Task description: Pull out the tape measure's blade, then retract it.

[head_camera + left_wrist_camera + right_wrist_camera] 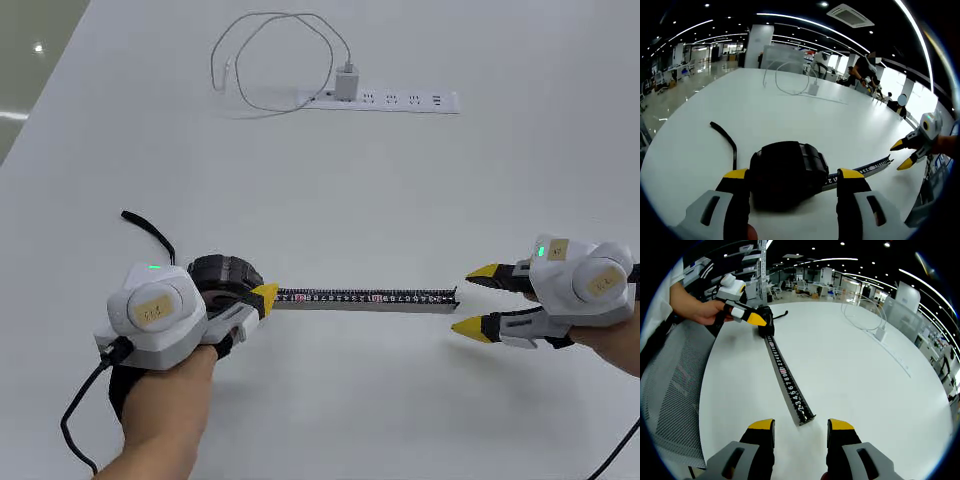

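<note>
We see the white desk [420, 190] carrying the tape measure [225, 277] near its close edge. A grey mesh chair [675, 390] stands off the desk's edge on the tape measure's side. Far beyond the tape measure lie a looping white cable [265, 50] and a white power strip [400, 101], both well apart from the work. The left gripper [792, 176] has its fingers clamped on the tape measure, one on each side. The right gripper [476, 300], well apart from the tape measure, has its fingers spread wide, gripping nothing. The blade [365, 297] lies flat, drawn out from the tape measure, its end just short of that gap, touching neither finger. A black strap [150, 230] trails behind the tape measure. A charger [347, 82] sits in the strip.
</note>
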